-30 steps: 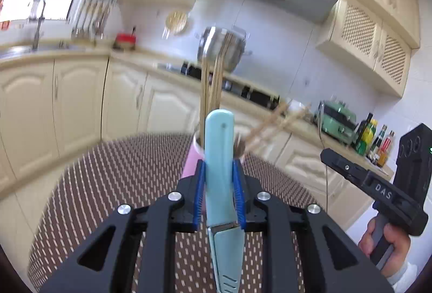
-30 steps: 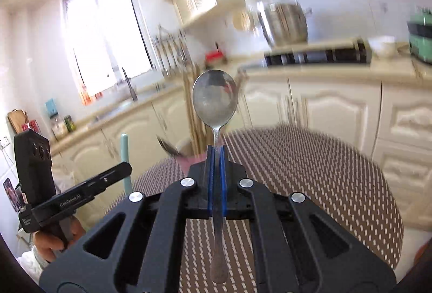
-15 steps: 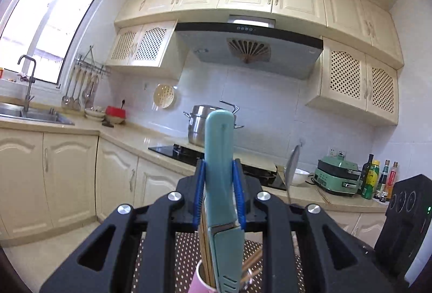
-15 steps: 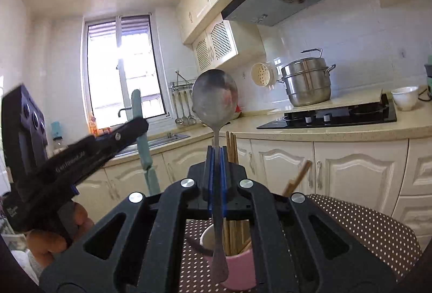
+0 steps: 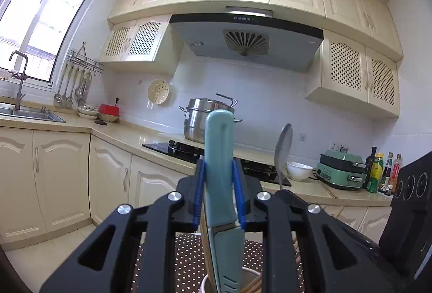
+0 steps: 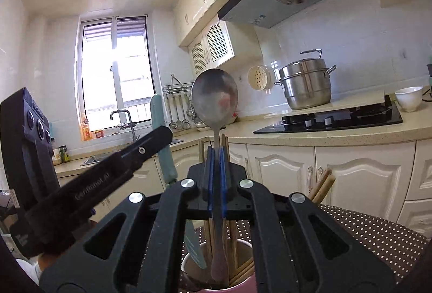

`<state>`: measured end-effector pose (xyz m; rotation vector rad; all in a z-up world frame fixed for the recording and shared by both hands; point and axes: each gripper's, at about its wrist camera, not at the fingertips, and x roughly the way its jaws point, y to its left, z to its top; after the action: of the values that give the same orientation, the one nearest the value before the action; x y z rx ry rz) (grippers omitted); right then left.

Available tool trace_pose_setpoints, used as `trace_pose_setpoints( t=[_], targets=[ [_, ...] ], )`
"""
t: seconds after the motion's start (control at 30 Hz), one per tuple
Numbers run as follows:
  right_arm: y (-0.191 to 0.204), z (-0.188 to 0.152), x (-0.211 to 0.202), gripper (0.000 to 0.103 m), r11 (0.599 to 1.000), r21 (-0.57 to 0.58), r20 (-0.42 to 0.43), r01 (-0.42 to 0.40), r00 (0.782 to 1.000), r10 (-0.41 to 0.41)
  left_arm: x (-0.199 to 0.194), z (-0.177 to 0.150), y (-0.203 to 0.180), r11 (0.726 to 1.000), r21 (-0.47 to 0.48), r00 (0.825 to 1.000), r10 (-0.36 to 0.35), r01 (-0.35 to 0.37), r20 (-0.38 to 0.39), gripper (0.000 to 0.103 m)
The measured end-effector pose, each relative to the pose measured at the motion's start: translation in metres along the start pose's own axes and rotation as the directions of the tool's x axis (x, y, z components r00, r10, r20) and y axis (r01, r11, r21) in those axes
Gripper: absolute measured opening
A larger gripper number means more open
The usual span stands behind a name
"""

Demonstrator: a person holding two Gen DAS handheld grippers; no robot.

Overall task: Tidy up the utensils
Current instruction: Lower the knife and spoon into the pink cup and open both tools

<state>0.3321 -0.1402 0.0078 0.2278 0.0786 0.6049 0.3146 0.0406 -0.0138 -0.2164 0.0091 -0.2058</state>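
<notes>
My left gripper (image 5: pixel 219 177) is shut on a teal knife (image 5: pixel 218 158), handle up, with the blade pointing down at the pink cup (image 5: pixel 204 285) at the bottom edge. My right gripper (image 6: pixel 215 158) is shut on a metal spoon (image 6: pixel 215 98), bowl up. The spoon's handle tip hangs inside the pink cup (image 6: pixel 243 285) among wooden chopsticks (image 6: pixel 321 185). In the right wrist view the left gripper (image 6: pixel 156 138) comes in from the left, and the knife blade (image 6: pixel 194 247) reaches the cup's rim. The spoon (image 5: pixel 283 147) also shows in the left wrist view, to the right.
The cup stands on a table with a brown polka-dot cloth (image 6: pixel 364 228). Behind run cream cabinets (image 5: pixel 59 174), a counter with a black hob (image 6: pixel 337 117), a steel pot (image 6: pixel 305 85), a white bowl (image 6: pixel 409 97) and a sink (image 5: pixel 27 113).
Both grippers have tipped up from looking down at the table to pointing level. They have closed in together over the cup, which has dropped to the bottom of both views.
</notes>
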Motion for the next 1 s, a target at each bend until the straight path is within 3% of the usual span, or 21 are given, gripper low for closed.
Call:
trace_pose_setpoints(
  t=[0.13, 0.23, 0.3, 0.47, 0.6, 0.67, 1.0],
  targets=[
    [-0.001, -0.006, 0.002, 0.005, 1.000, -0.003, -0.010, 0.002, 1.000, -0.002, 0.003, -0.006, 0.003, 0.999, -0.018, 0.998, -0.039, 0.038, -0.041, 0.023],
    [-0.002, -0.008, 0.002, 0.005, 1.000, 0.002, -0.013, 0.006, 1.000, -0.006, -0.004, -0.004, 0.004, 1.000, 0.005, 1.000, -0.016, 0.016, -0.016, 0.039],
    [-0.001, -0.009, 0.001, 0.005, 1.000, 0.000, -0.015, 0.008, 1.000, -0.008, -0.005, -0.002, 0.004, 1.000, 0.015, 1.000, -0.016, 0.016, -0.027, 0.042],
    [0.001, -0.009, 0.000, 0.005, 1.000, -0.003, -0.021, 0.013, 1.000, -0.013, -0.010, 0.000, -0.001, 0.997, 0.070, 0.997, 0.050, -0.046, -0.059, 0.053],
    [0.003, -0.008, -0.004, 0.005, 1.000, -0.008, -0.025, 0.017, 1.000, -0.017, -0.011, 0.000, -0.001, 0.995, 0.076, 0.991, 0.080, -0.072, -0.108, 0.056],
    [0.003, -0.007, -0.006, 0.005, 1.000, -0.008, -0.025, 0.021, 0.999, -0.021, -0.013, 0.000, 0.000, 0.993, 0.078, 0.988, 0.100, -0.091, -0.121, 0.064],
    [0.001, -0.008, -0.010, 0.005, 0.999, -0.016, -0.044, 0.052, 0.998, -0.052, -0.021, 0.001, 0.003, 0.980, 0.103, 0.964, 0.185, -0.168, -0.192, 0.064]
  ],
)
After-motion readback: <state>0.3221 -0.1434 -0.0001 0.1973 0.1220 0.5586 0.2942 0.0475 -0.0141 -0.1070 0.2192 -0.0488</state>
